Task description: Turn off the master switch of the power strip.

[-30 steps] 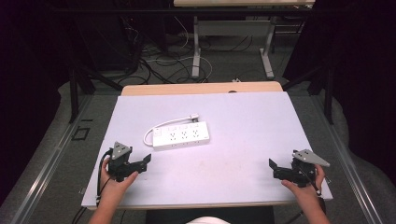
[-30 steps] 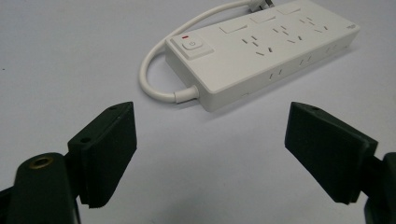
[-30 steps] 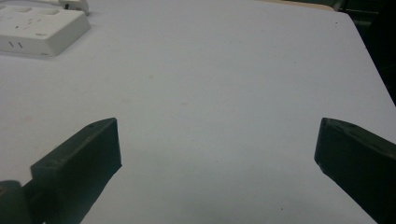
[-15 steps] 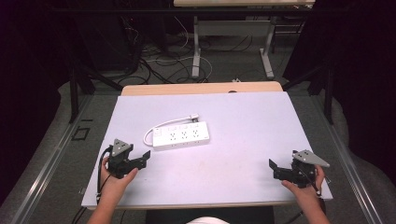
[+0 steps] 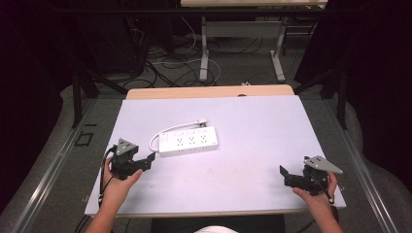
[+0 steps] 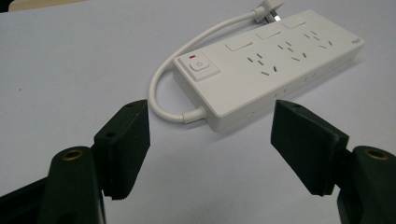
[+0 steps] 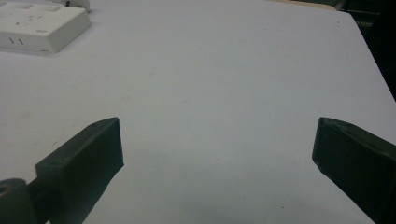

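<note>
Left gripper view: jaws spread wide, aimed at the switch end of the white power strip [image 6: 266, 70] lying left of centre on the table [image 5: 257, 145]; right gripper [image 5: 290, 175] likewise spread, well apart. Risk: shoving the strip or snagging its looped cord [image 6: 161, 100] through too low an approach. Against earlier frames, left gripper [image 5: 145, 161] nudged nearer.

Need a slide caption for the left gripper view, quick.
Open left tool aimed at the switch end of a white power strip lying on the pale table, cord curling behind.
</note>
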Demonstrator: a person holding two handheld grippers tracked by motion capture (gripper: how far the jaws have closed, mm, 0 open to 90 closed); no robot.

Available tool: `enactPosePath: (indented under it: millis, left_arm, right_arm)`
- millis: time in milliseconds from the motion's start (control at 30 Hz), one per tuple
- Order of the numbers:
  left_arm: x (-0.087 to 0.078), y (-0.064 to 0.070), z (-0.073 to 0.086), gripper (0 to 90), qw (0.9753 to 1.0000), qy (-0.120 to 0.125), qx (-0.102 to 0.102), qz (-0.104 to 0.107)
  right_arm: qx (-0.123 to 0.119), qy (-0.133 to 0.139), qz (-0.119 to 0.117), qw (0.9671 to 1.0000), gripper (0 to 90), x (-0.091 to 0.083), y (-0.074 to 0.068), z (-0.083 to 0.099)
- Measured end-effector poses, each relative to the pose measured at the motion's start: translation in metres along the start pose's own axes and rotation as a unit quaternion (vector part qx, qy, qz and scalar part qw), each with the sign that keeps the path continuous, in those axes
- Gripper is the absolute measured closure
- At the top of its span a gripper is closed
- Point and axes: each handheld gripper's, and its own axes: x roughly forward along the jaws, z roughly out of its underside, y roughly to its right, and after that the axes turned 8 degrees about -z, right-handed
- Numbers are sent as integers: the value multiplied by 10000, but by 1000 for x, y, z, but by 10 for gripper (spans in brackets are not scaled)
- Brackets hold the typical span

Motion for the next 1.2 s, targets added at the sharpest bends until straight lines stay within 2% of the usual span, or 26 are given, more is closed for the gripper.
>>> enactPosePath:
  millis: [67,100,167,333,367,500,567,633,900,1100,1200]
  left_arm:
    - [0,0,-2,296,10000,2,8,35]
    - [-1,-1,-5,298,9999,13,127,11]
    - [-2,-1,-9,299,9998,30,212,-1]
    - [-3,-2,-17,305,9995,0,317,-10]
    - [-3,-2,-20,308,9995,75,312,24]
    - [-4,-3,-27,324,9987,39,514,12]
    - [-3,-2,-30,324,9989,35,459,27]
    - [-4,-2,-36,323,9985,14,545,25]
    - [-3,-4,-53,324,9985,-83,537,13]
    - [0,-8,-63,358,9986,-174,505,19]
    - [2,-9,-66,378,9986,-207,492,18]
  right_arm:
    - [-22,-5,-3,10000,13,0,1,0]
    - [-28,2,-1,10000,14,0,1,0]
    - [15,2,10,10000,15,1,1,0]
    - [17,2,4,10000,16,1,1,0]
    - [20,3,1,10000,16,1,1,0]
    - [20,4,-1,10000,16,1,0,0]
    - [17,7,-7,10000,16,1,0,0]
    - [33,1,-20,10000,16,1,0,0]
    - [17,6,-27,10000,18,1,0,0]
    - [-27,2,-27,10000,18,1,1,0]
    - [-37,97,-21,9999,18,3,1,1]
